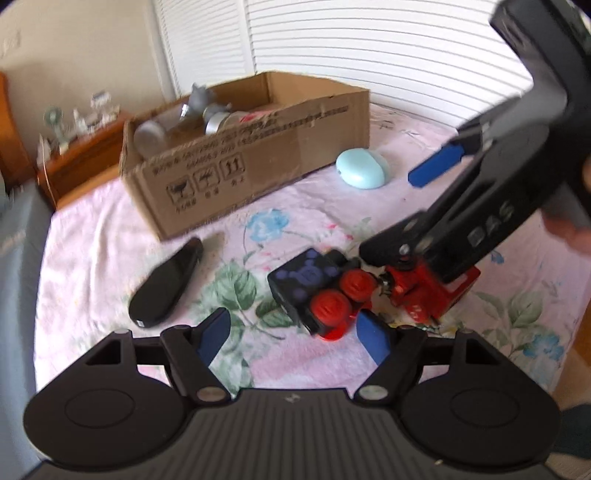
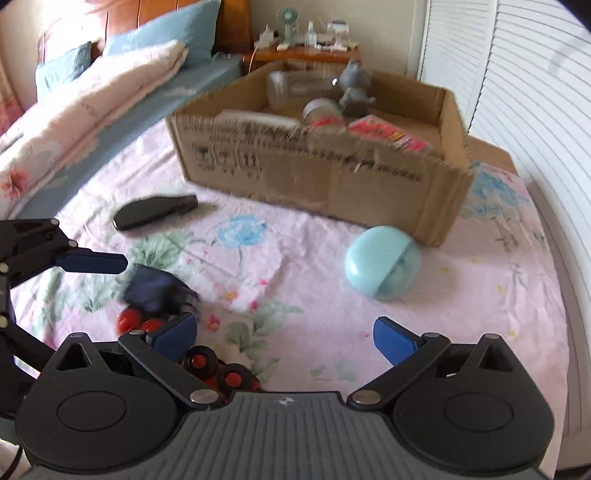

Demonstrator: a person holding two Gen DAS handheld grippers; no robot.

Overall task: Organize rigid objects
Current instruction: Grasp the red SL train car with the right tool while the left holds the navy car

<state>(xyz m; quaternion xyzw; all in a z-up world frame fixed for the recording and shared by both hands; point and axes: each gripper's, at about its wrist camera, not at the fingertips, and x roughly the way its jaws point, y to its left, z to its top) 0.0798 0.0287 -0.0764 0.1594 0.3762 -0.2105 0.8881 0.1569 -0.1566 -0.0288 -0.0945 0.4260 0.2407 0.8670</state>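
Red-and-black toy truck lies on bedsheet btwn the parted, empty left gripper; right gripper gapes empty too. Only right view shows pillows.

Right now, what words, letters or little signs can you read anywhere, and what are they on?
"DAS": grey letters on the arm of the right tongs, the rest cut off.
Three boxed handling signs, one with two upward arrows: on the cardboard box; captions below too small to read.
Printed lines along the box's front wall: too blurred to read.
Pink packet in the box: print unreadable.
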